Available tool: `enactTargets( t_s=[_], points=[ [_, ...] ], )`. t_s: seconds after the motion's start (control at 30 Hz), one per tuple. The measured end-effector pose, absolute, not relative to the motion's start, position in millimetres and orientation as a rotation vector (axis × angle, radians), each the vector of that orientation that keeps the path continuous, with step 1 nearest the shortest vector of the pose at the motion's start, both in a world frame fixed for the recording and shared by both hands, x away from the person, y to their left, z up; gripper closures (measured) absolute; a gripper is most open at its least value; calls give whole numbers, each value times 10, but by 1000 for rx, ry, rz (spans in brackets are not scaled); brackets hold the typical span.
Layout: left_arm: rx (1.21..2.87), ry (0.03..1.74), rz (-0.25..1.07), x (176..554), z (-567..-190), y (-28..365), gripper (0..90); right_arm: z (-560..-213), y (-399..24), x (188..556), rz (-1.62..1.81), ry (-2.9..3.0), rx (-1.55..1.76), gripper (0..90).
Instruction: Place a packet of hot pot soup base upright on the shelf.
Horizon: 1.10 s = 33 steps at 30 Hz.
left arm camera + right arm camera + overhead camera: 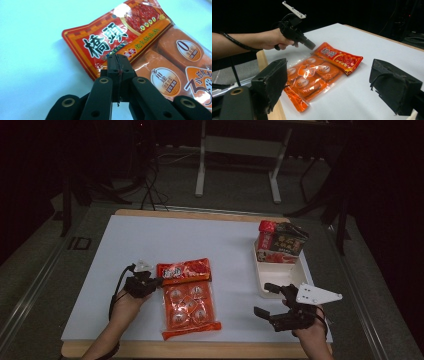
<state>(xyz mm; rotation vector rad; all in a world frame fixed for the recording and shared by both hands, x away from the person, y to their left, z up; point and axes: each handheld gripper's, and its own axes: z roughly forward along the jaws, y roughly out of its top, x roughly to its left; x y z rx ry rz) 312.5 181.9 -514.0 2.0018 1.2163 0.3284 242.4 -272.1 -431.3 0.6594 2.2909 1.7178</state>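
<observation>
Nearest the table's front edge, the right gripper [266, 301] sits low over the white table top [150, 240], jaws spread wide apart with nothing between them; its own view shows the two black pads [271, 82] far from each other, bare table between. The grey plate on top of it points toward the white tray [300, 275], which lies just beyond it.

Across to the left, the orange snack pack [189, 300] lies flat on the table, its clear window showing round orange portions, its red header end pointing away from the person. The left gripper [152, 282] is right at the pack's upper left corner, jaws clenched tight together. In the left gripper view the closed tips [117, 62] sit over the header's edge, and a thin sliver of film seems pinched between them, though that is hard to tell for sure. The pack's corner looks slightly lifted in the right gripper view.

Farther back, the tray holds a red and dark carton [280, 242] standing at its far end. Beyond the table stands a dim metal frame [240, 150].
</observation>
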Motion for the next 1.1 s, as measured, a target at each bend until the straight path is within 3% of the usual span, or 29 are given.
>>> enactTargets(
  t_s=[0.07,0.37,0.53,0.87,1.1],
  points=[
    [1981,1217,339,3128,-5140,1839,719,-4314,-2717,2425,1715,2293,658,148],
    [1919,1218,391,3219,-5145,2019,572,-4310,-2736,2418,1712,2286,659,147],
    [1900,1240,354,3335,-5235,2059,494,-4319,-2730,2416,1708,2292,656,148],
    [1889,1290,253,3579,-5399,2070,449,-4322,-2751,2406,1702,2288,659,148],
    [1919,1278,211,3634,-5438,2044,539,-4322,-2769,2409,1707,2284,662,147]
  ],
)
